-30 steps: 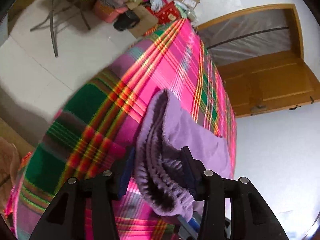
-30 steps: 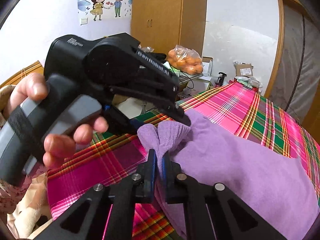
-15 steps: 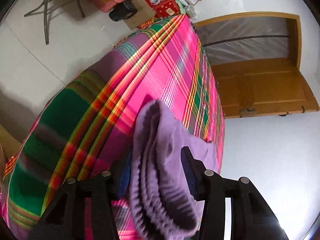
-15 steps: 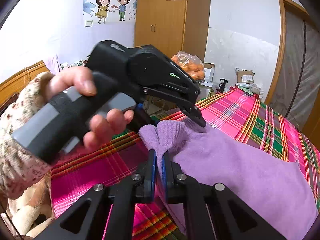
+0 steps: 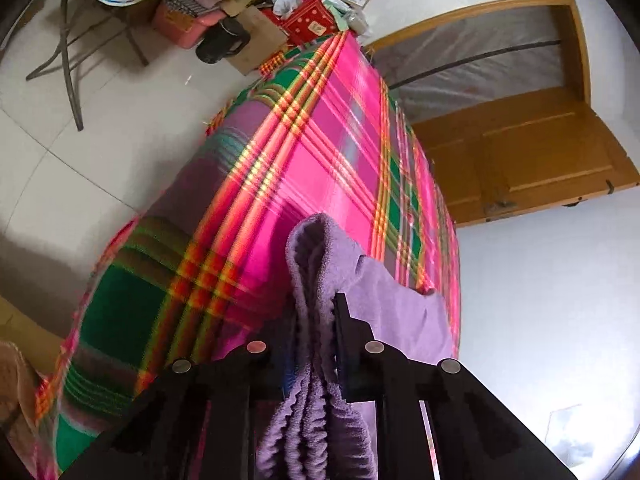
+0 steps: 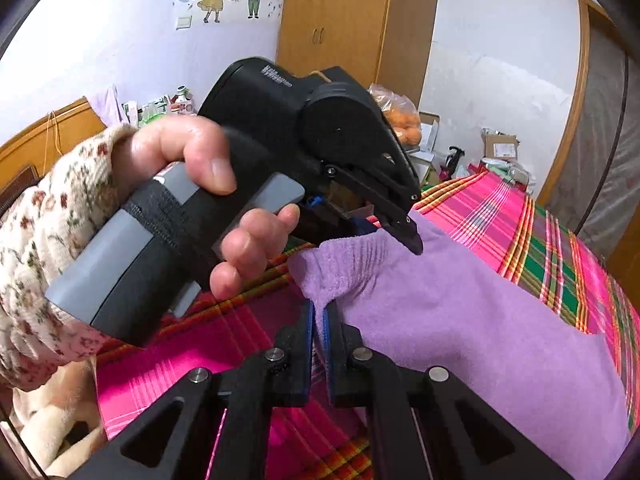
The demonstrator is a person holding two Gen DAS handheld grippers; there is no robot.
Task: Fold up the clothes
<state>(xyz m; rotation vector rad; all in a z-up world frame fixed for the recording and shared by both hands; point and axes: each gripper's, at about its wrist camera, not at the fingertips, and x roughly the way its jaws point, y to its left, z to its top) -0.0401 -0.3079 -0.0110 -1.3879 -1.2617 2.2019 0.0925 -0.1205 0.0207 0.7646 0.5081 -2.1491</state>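
The right gripper (image 6: 319, 320) is pressed together on a bunched corner of the purple fleece garment (image 6: 460, 320). Just beyond it, the left gripper (image 5: 316, 316), held in a hand (image 6: 216, 200) with a floral sleeve (image 6: 44, 240), pinches the same gathered edge. The garment lies spread over the pink plaid bedspread (image 5: 312, 152)

Bed under pink-green plaid cover (image 5: 320, 152); purple garment (image 6: 460, 320) lying on it, cuff end lifted.
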